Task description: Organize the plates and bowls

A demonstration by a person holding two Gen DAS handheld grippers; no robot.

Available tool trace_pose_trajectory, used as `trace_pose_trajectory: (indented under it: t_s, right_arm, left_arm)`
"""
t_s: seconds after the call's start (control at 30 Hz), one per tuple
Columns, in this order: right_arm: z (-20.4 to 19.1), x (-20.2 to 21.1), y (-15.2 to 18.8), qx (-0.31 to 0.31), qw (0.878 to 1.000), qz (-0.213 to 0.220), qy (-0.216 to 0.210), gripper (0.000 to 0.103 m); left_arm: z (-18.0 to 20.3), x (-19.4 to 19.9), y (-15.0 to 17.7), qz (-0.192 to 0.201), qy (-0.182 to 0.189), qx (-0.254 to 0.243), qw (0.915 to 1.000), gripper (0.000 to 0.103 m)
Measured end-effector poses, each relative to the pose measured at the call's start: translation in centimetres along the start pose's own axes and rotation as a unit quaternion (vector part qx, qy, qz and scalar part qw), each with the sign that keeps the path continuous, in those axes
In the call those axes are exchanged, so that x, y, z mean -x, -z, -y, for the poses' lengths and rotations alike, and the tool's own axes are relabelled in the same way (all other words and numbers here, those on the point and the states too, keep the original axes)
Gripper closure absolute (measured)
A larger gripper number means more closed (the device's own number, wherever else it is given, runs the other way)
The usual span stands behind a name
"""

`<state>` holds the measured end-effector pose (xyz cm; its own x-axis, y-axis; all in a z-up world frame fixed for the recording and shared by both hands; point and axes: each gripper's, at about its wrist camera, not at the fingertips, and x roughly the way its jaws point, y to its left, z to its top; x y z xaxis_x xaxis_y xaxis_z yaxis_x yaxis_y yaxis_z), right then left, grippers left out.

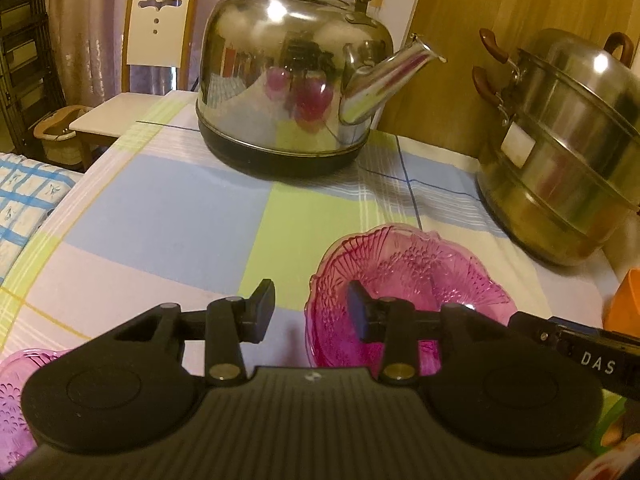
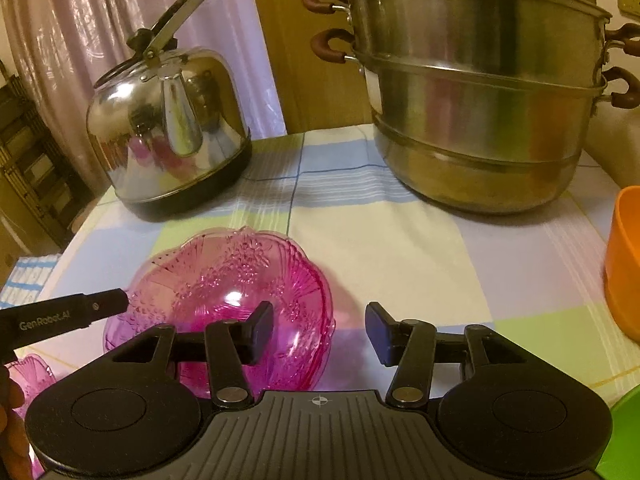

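A pink patterned glass bowl point(image 1: 412, 272) point(image 2: 224, 276) stands upright on the checked tablecloth point(image 1: 160, 208). My left gripper point(image 1: 311, 312) is open at the bowl's left rim, with its right finger over the bowl and its left finger outside. My right gripper point(image 2: 320, 332) is open at the bowl's right rim, left finger over the bowl, right finger outside. Neither gripper's pads press on the glass. A second pink glass bowl point(image 1: 12, 392) point(image 2: 32, 372) shows partly at the lower left.
A steel kettle point(image 1: 288, 92) point(image 2: 168, 140) stands at the back left, a stacked steel steamer pot point(image 1: 560, 152) point(image 2: 480, 120) at the back right. An orange bowl point(image 1: 624, 300) point(image 2: 624, 264) sits at the right edge. A chair point(image 1: 156, 28) stands beyond the table.
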<state>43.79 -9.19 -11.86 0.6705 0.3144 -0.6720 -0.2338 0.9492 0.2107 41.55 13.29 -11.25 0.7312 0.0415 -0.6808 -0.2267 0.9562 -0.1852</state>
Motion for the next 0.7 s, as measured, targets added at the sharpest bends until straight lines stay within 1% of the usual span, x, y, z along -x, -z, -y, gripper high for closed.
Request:
trace_pose_trajectory:
  t_s: [0.43,0.7]
  right_arm:
    - [0.0,0.1,0.1,0.003,1.000,-0.002,0.005,0.052]
    - [0.2,1.1,-0.3,0.004,1.000,0.005,0.007,0.052]
  left_arm:
    - [0.0,0.1,0.1,0.002,-0.003,-0.002,1.0000,0.067]
    - [0.0,1.0,-0.1,0.011,-0.003,-0.003,0.9999,0.067]
